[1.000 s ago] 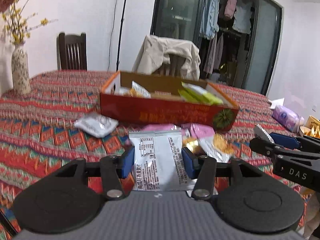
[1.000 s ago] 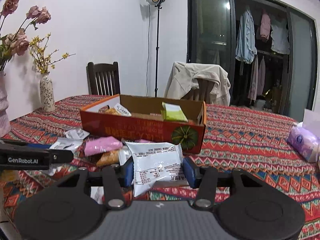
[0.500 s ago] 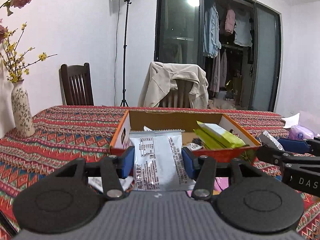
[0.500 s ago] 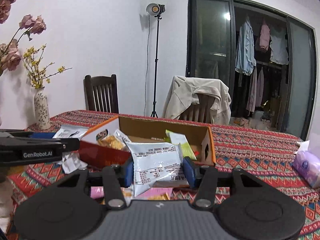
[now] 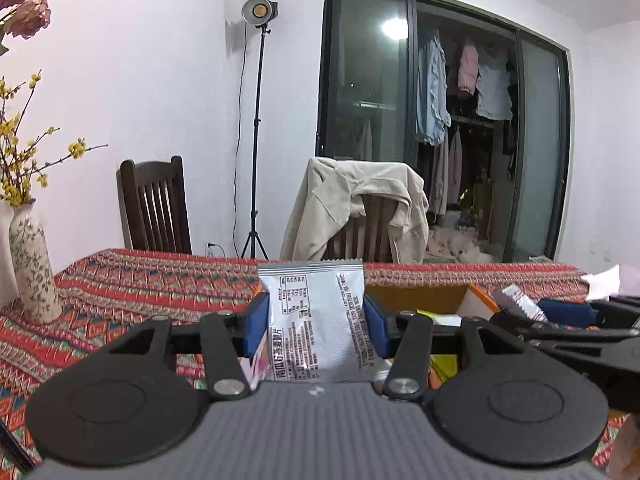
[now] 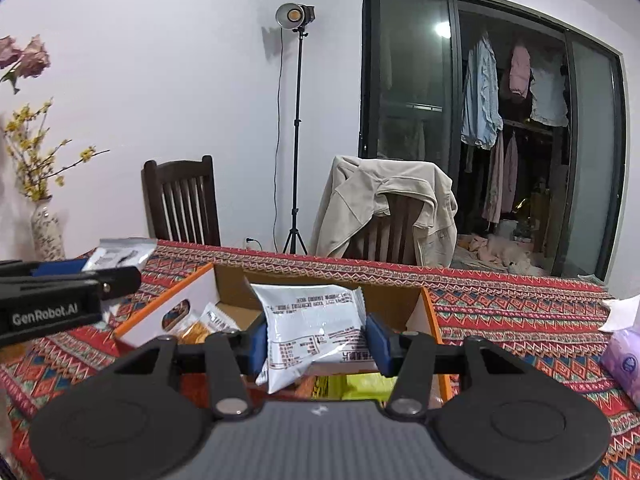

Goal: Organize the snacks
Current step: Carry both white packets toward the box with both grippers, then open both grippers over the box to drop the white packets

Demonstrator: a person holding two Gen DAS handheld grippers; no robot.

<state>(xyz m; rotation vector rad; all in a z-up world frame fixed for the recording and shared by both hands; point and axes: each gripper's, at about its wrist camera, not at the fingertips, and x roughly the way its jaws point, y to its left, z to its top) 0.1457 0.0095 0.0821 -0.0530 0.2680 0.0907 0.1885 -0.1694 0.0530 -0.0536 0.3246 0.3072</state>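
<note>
My left gripper (image 5: pixel 316 328) is shut on a silver snack packet (image 5: pixel 318 320) held upright, its blue pads pressing both sides. Behind it lies the orange cardboard box (image 5: pixel 476 300), mostly hidden by the gripper. My right gripper (image 6: pixel 316 338) is shut on a second silver snack packet (image 6: pixel 310 324), tilted, hanging over the open orange cardboard box (image 6: pixel 192 292). Inside the box lie small snack packets (image 6: pixel 200 322) at the left and a yellow-green pack (image 6: pixel 360 386) under the gripper. The left gripper (image 6: pixel 60 292) with its packet shows at the left edge of the right wrist view.
A patterned red tablecloth (image 6: pixel 500 304) covers the table. A flowered vase (image 5: pixel 32 264) stands at the left, a purple tissue pack (image 6: pixel 624 360) at the right. Two chairs, one draped with a beige jacket (image 5: pixel 360 208), stand behind the table with a lamp stand (image 6: pixel 296 120).
Both grippers have risen and moved forward with their packets, from the loose snacks in front of the box to above the box. Neither grip has changed.
</note>
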